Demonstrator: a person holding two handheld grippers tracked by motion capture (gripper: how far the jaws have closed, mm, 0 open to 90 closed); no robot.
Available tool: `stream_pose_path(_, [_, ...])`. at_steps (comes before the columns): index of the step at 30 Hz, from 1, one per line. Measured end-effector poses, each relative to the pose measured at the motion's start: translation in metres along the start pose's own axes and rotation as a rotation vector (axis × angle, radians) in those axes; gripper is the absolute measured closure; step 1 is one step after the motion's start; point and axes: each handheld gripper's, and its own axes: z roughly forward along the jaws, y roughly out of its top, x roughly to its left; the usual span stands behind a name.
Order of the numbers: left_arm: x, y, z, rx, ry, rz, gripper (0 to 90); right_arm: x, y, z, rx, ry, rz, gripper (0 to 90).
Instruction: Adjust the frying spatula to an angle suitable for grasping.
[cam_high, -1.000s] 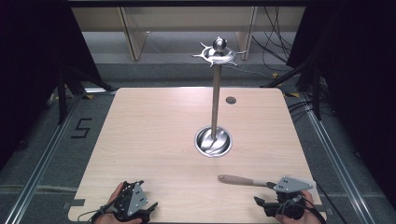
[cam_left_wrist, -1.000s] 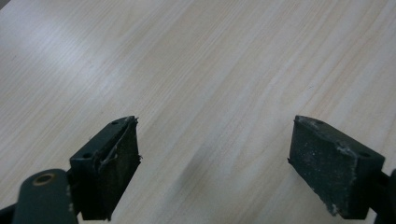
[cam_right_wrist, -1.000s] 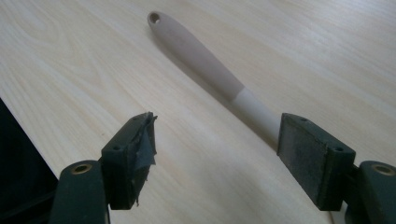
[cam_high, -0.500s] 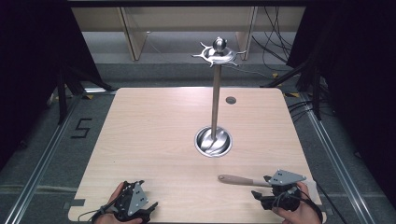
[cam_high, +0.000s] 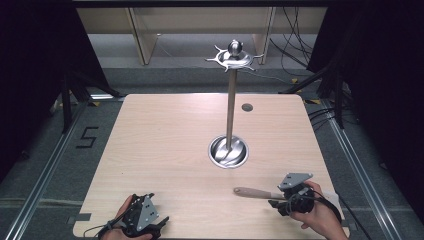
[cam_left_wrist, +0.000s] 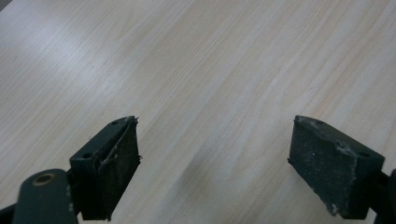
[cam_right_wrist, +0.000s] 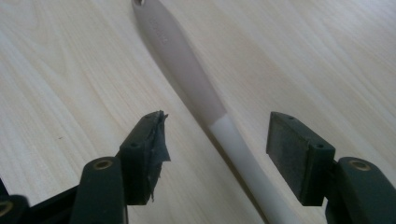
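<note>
A utensil (cam_right_wrist: 201, 100) with a tan handle and white shaft lies flat near the table's (cam_high: 160, 145) near right corner, handle end pointing left. The right gripper (cam_right_wrist: 217, 149) sits over it, jaws spread wide on either side of the white shaft, not touching it. Farther back, right of centre, stands a tall metal stand (cam_high: 230, 100) on a round shiny base. The left gripper (cam_left_wrist: 215, 163) rests at the near left edge, jaws wide apart over bare wood, holding nothing.

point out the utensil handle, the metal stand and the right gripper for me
utensil handle (cam_right_wrist: 187, 70): right gripper view, on its tan wooden part.
metal stand (cam_high: 230, 107): high view, on the upright pole.
right gripper (cam_right_wrist: 217, 135): right gripper view, midway between its open fingertips, over the utensil's white part.
</note>
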Motion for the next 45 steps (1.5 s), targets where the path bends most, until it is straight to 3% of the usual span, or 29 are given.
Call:
stream_pose_path(4, [-0.001,0.0,0.0,-0.001,0.0,0.0,15.2,0.0,0.007,0.004,0.048,-0.006,-0.046,43.4])
stream_pose_path(5, [-0.001,0.0,0.0,-0.008,0.003,-0.006,15.2,0.0,0.01,0.007,0.084,-0.018,-0.084,45.6])
stream_pose_path(6, [-0.001,0.0,0.0,-0.005,0.002,-0.003,15.2,0.001,0.012,0.007,0.112,-0.014,-0.082,46.7])
stream_pose_path(12, [-0.002,0.0,0.002,-0.008,0.018,-0.008,15.2,-0.002,0.019,0.011,0.165,0.002,-0.166,55.3])
stream_pose_path(16, [0.0,0.0,0.0,0.0,0.0,-0.001,15.2,-0.003,0.022,0.016,0.205,-0.002,-0.223,59.0])
stream_pose_path(26, [-0.001,0.0,0.001,-0.008,0.013,-0.01,15.2,-0.004,0.026,0.024,0.224,0.028,-0.248,64.3])
stream_pose_path(27, [-0.001,-0.001,0.002,-0.003,0.019,-0.006,15.2,-0.005,0.027,0.025,0.23,0.045,-0.268,65.0])
stream_pose_path(28, [0.0,-0.001,0.002,0.002,0.016,-0.003,15.2,-0.006,0.028,0.025,0.236,0.043,-0.256,66.0])
stream_pose_path(29, [-0.001,-0.001,0.002,-0.012,0.011,-0.025,15.2,-0.006,0.03,0.027,0.247,0.046,-0.255,67.2])
stream_pose_path(30, [0.0,-0.001,0.001,0.004,0.005,-0.007,15.2,-0.007,0.031,0.027,0.254,0.056,-0.26,67.8])
stream_pose_path(36, [0.0,0.0,0.0,-0.005,-0.002,-0.005,15.2,-0.012,0.037,0.03,0.301,0.102,-0.312,70.0])
stream_pose_path(41, [0.0,0.001,-0.001,-0.013,-0.002,0.002,15.2,-0.015,0.041,0.031,0.34,0.135,-0.315,70.7])
stream_pose_path(43, [-0.002,0.0,0.001,-0.042,0.002,-0.027,15.2,-0.016,0.043,0.032,0.349,0.141,-0.325,71.3])
stream_pose_path(44, [-0.002,0.0,0.001,-0.04,0.005,-0.023,15.1,-0.015,0.044,0.032,0.357,0.135,-0.322,71.7])
stream_pose_path(45, [-0.001,0.001,-0.001,-0.013,0.0,0.008,15.2,-0.015,0.045,0.033,0.359,0.138,-0.329,71.9])
